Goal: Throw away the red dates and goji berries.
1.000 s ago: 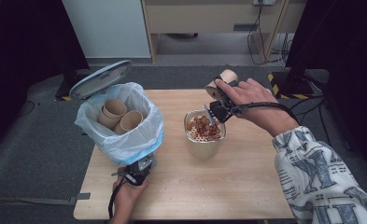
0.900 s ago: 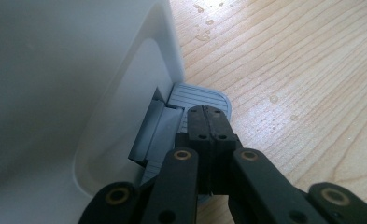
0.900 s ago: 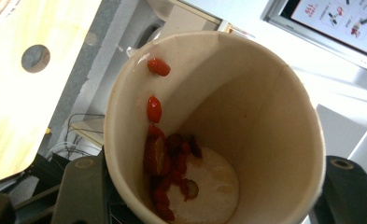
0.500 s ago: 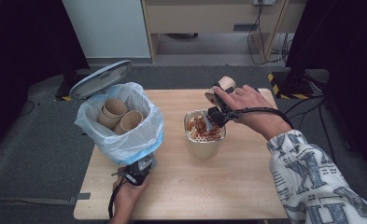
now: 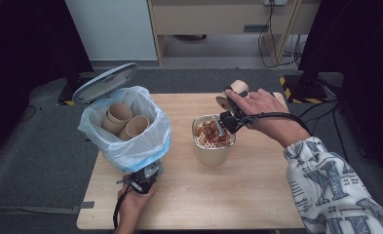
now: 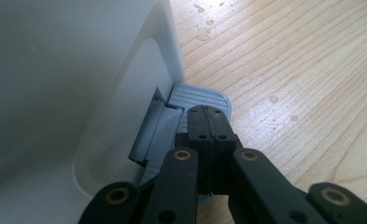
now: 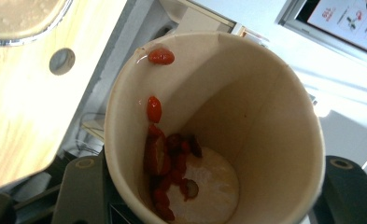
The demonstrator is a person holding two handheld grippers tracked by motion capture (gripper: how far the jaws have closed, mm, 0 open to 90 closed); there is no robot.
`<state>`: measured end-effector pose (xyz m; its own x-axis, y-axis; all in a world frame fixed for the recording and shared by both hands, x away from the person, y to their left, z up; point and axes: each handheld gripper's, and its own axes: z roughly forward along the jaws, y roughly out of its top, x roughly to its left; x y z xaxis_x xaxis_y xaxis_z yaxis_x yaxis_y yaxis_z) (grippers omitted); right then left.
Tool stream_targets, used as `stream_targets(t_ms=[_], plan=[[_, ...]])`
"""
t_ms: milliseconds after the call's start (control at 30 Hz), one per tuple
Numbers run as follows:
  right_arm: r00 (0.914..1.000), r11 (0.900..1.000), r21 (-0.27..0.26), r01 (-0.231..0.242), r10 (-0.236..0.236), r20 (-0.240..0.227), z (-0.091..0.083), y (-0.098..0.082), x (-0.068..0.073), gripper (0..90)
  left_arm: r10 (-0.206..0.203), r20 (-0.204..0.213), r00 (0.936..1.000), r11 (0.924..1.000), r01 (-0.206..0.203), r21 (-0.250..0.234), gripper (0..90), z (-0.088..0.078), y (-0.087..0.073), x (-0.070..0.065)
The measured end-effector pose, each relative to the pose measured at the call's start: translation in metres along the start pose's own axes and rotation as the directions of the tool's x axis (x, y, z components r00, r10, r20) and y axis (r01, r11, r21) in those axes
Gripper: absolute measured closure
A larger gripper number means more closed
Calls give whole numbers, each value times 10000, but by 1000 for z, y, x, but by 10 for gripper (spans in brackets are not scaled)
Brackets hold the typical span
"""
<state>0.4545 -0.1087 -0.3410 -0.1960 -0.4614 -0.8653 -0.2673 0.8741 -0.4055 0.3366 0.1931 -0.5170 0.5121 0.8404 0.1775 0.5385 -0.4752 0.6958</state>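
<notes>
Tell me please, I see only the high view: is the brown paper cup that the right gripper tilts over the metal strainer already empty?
Observer: Not quite. In the right gripper view, red berry pieces stick to the inner wall and bottom of the brown paper cup.
Operator: What does the left gripper touch under the bin?
Observer: The left gripper has its jaws shut, and its tips rest on the grey ribbed pedal at the foot of the white plastic bin.
Operator: Is the table dry there?
Observer: No, small water drops lie on the light wooden table beside the pedal.
</notes>
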Motion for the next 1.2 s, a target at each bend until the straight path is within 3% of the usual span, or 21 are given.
stream_targets(t_ms=[133,267,367,433,600,667,700,733,767,833,867,900,933,1133,1200], plan=[[9893,9891,-298,-1439,1431,-288,0,-5,-1,383,27,8,10000,10000,-27,-25,894,0,0,0],[9535,9525,-642,-2978,2934,-695,2,-11,0,382,-46,30,10000,10000,47,-87,894,1,0,0],[9254,9232,-845,-3749,3672,-936,4,-14,1,382,-16,50,10000,10000,16,-96,894,1,0,0],[8974,8936,-1018,-4372,4258,-1157,5,-17,2,382,-18,51,10000,10000,18,-97,894,1,0,0],[8465,8399,-1254,-5280,5086,-1577,6,-21,3,382,-15,18,10000,10000,16,-89,894,0,0,0],[8153,8072,-1359,-5745,5495,-1828,7,-22,3,382,-16,19,10000,10000,16,-89,894,0,0,0],[8074,7988,-1388,-5853,5586,-1901,7,-23,3,383,-29,26,10000,9999,29,-96,894,1,0,0],[7901,7806,-1437,-6082,5780,-2041,7,-24,3,382,-24,23,10000,10000,24,-96,894,1,0,0],[7805,7704,-1459,-6207,5892,-2090,7,-24,3,382,-29,20,10000,9999,29,-105,895,1,0,0],[7406,7292,-1510,-6675,6292,-2359,7,-26,3,382,-23,27,10000,9999,23,-97,895,1,0,0],[7352,7218,-1587,-6737,6328,-2429,8,-28,2,382,-21,31,10000,9999,21,-99,894,1,0,0],[7182,7039,-1615,-6917,6468,-2567,8,-29,2,382,-17,28,10000,10000,17,-96,894,1,0,0],[6944,6796,-1641,-7150,6629,-2799,8,-30,2,381,-18,25,10000,10000,19,-96,895,1,0,0],[6201,6083,-1558,-7782,7052,-3438,12,-35,5,381,3,23,10000,10000,-3,-87,894,0,0,0],[6052,5964,-1489,-7888,7112,-3576,13,-36,7,380,17,33,10000,10000,-17,-79,894,0,0,0]])
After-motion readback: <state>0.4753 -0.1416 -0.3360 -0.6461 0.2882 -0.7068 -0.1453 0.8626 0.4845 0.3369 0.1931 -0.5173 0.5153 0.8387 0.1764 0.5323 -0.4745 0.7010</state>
